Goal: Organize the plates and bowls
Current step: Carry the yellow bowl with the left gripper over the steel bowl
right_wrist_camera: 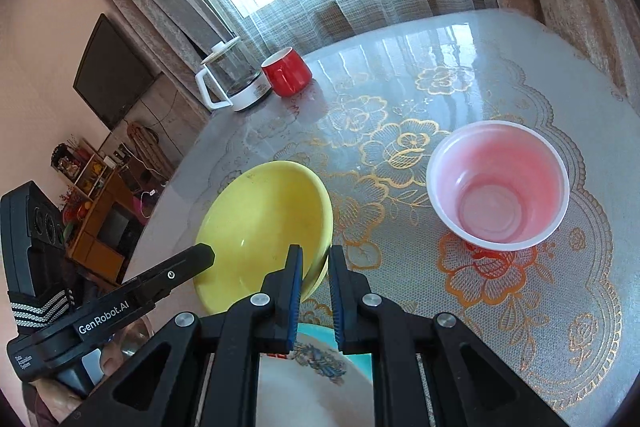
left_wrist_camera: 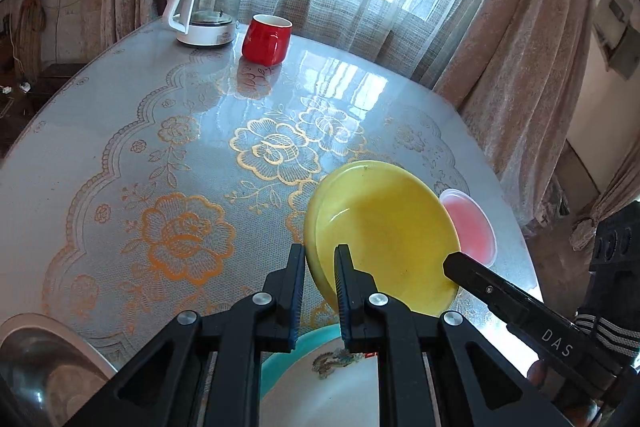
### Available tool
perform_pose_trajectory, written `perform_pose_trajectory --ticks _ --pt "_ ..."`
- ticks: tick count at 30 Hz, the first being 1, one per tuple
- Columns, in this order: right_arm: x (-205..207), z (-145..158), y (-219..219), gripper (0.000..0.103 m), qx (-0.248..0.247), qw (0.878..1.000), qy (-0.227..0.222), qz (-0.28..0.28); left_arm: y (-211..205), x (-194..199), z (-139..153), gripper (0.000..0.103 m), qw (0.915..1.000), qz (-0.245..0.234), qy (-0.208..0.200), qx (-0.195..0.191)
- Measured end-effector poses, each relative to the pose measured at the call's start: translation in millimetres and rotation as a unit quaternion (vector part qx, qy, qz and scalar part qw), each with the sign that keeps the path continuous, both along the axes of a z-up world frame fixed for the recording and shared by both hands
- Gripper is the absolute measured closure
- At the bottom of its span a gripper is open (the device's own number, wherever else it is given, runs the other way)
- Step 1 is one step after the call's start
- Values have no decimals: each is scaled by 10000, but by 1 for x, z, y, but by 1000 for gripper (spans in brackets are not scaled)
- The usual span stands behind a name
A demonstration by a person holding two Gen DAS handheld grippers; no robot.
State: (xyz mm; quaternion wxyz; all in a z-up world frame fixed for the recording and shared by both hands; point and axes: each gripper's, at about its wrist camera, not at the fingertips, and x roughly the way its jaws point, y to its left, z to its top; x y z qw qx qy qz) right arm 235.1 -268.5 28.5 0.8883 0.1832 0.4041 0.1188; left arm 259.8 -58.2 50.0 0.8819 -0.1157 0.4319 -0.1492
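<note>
A yellow bowl (left_wrist_camera: pixel 384 223) hangs tilted between both grippers, just past a teal-rimmed plate (left_wrist_camera: pixel 288 359) with a dragon motif. My left gripper (left_wrist_camera: pixel 320 253) is shut on the bowl's near-left rim, one pad inside and one outside. My right gripper (right_wrist_camera: pixel 315 253) is shut on the opposite rim of the same yellow bowl (right_wrist_camera: pixel 260 223). In the left wrist view, a finger (left_wrist_camera: pixel 468 273) of the right gripper crosses the bowl's right edge. A pink plastic bowl (right_wrist_camera: pixel 498 187) stands upright on the table to the right. The teal-rimmed plate (right_wrist_camera: pixel 352 355) lies below the fingers.
A red mug (left_wrist_camera: pixel 266 39) and a glass kettle (left_wrist_camera: pixel 204 11) stand at the table's far side by the curtains. A steel bowl (left_wrist_camera: pixel 44 363) sits at the near left corner. The floral tablecloth (left_wrist_camera: pixel 180 155) covers the round table.
</note>
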Motion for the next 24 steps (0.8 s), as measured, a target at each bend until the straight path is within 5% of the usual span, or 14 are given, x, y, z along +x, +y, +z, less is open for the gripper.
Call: perform_pose_trajectory --ticks 9,24 --pt "-29 24 36 90 -2 9990 -270 361 43 -45 18 88 9993 189 -267 -199" --pt "-63 15 100 90 138 9947 -180 1000 111 -114 17 88 9964 664 -469 -250"
